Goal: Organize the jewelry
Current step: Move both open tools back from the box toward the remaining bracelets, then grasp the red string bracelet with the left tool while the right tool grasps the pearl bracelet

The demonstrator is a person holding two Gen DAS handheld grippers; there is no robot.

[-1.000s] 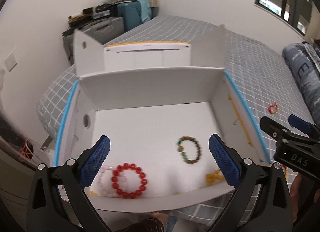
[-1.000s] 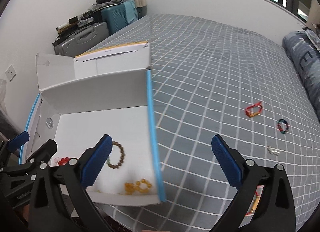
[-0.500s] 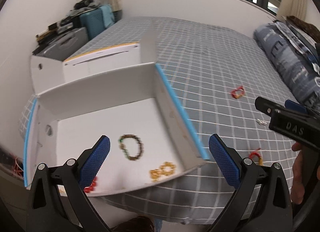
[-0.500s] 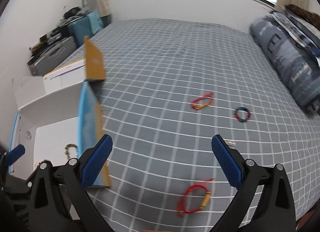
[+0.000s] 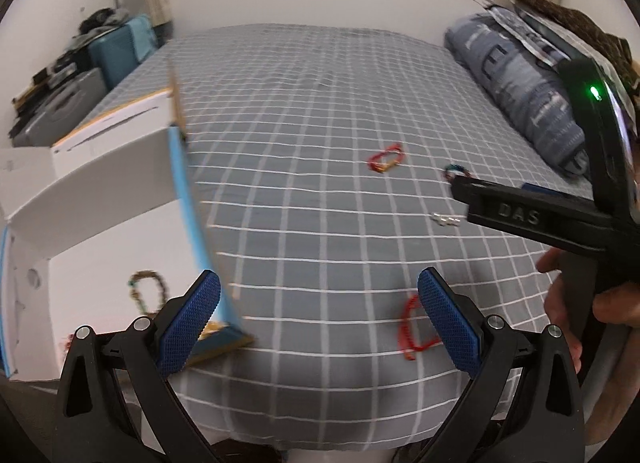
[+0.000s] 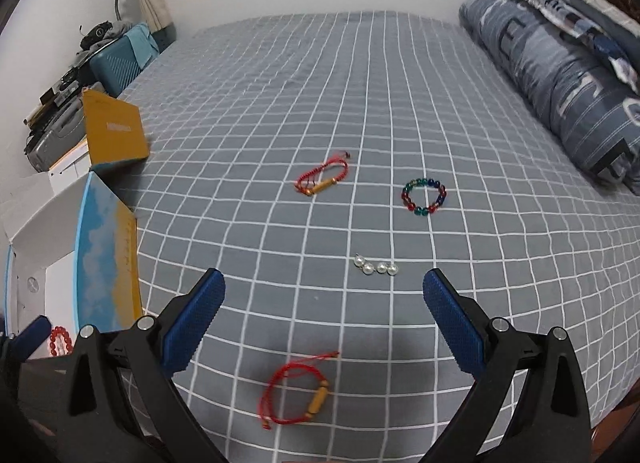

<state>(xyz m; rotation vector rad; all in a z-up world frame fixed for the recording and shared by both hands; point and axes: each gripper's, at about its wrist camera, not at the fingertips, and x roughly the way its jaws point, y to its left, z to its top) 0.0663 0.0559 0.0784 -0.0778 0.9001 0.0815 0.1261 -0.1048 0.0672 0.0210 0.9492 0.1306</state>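
A white cardboard box (image 5: 100, 223) with blue edges sits at the bed's left edge and holds a brown bead bracelet (image 5: 146, 289); a red bead bracelet (image 6: 60, 339) shows in it in the right wrist view. On the grey checked bedspread lie a near red cord bracelet (image 6: 296, 393), a far red cord bracelet (image 6: 322, 179), a multicoloured bead bracelet (image 6: 424, 196) and a short string of pearls (image 6: 376, 266). My left gripper (image 5: 320, 315) is open and empty beside the box. My right gripper (image 6: 324, 315) is open and empty above the near cord bracelet.
A folded blue patterned duvet (image 6: 560, 75) lies along the bed's right side. Suitcases (image 6: 116, 59) and clutter stand by the wall at the far left. The box's yellow flap (image 6: 114, 131) stands up. The right gripper's body (image 5: 540, 219) crosses the left wrist view.
Both grippers have swung right, away from the box interior and over the open bedspread. The loose bracelets have come into view. Both stay open and empty.
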